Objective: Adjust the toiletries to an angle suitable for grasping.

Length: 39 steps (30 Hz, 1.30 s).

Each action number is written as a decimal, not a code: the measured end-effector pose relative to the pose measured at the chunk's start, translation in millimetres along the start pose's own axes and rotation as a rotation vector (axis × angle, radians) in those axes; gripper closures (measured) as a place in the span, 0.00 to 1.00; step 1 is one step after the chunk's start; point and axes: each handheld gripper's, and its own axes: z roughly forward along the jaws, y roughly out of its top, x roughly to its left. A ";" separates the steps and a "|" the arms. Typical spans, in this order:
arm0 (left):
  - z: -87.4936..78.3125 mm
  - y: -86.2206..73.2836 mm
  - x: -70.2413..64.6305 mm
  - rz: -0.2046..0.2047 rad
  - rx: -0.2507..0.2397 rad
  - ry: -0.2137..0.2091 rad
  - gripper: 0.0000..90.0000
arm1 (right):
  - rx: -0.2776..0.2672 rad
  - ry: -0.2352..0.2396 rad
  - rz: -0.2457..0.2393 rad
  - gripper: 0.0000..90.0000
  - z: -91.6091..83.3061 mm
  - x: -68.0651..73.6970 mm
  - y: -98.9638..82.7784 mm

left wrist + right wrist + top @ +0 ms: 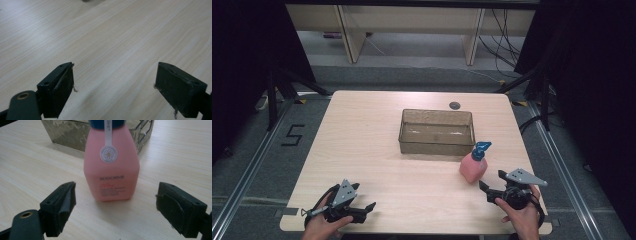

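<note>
1 pink bottle; 1 clear bin; 2 grippers, left gripper, right gripper, agape

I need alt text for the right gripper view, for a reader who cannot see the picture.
A pink bottle with a blue cap stands upright on a light wooden table, straight ahead of the open right gripper, whose two black jaws stand wide apart and do not touch it. Behind the bottle is a clear plastic box.
</note>
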 end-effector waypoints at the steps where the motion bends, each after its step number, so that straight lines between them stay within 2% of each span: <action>1: -0.5 0.1 0.6 0.010 0.006 -0.001 0.17 | -0.003 -0.002 -0.015 0.19 0.6 -0.3 0.6; 2: -0.4 0.1 0.5 0.008 0.006 -0.001 0.17 | 0.000 -0.001 -0.005 0.19 0.3 1.3 1.2; 4: 0.2 -0.2 0.3 0.003 -0.001 0.000 0.17 | -0.006 -0.003 -0.026 0.19 0.7 1.2 2.7; 12: 0.6 -0.4 -0.1 0.000 0.001 0.000 0.17 | -0.028 0.000 -0.038 0.19 2.3 -1.1 7.8; 14: 0.4 -0.2 1.9 0.021 0.008 -0.002 0.17 | -0.026 0.007 -0.027 0.19 3.0 -0.7 8.8; 15: 0.5 -0.3 1.4 0.016 0.007 -0.003 0.17 | -0.027 0.011 -0.024 0.19 2.9 0.0 9.7; 17: 0.7 0.0 2.6 0.033 0.007 0.002 0.17 | -0.049 0.002 -0.046 0.19 3.7 -0.9 11.1; 18: 0.8 0.0 2.7 0.034 0.008 0.002 0.17 | -0.050 0.005 -0.041 0.19 3.4 -0.1 11.9; 23: 1.1 -1.1 1.1 0.008 0.009 0.000 0.17 | -0.070 0.005 -0.040 0.20 3.5 -1.9 14.6; 26: 1.2 -1.1 0.8 0.009 0.008 0.001 0.17 | -0.068 0.011 -0.026 0.20 4.5 -1.5 15.6; 28: 1.2 -1.0 0.9 0.009 0.008 0.001 0.17 | -0.085 -0.002 -0.046 0.20 5.5 -2.7 16.5; 31: 1.2 -1.1 1.1 0.009 0.010 0.001 0.17 | -0.088 0.004 -0.037 0.21 6.7 -1.8 18.2; 33: 1.2 -1.1 1.0 0.009 0.009 0.000 0.17 | -0.097 -0.006 -0.055 0.21 7.6 -2.3 19.6; 35: 1.0 -0.9 1.1 0.008 0.009 -0.003 0.17 | -0.096 0.010 -0.043 0.21 8.3 -1.5 20.9; 39: 1.1 -0.9 1.1 0.009 0.008 0.001 0.17 | -0.111 0.003 -0.046 0.21 9.5 -0.9 23.5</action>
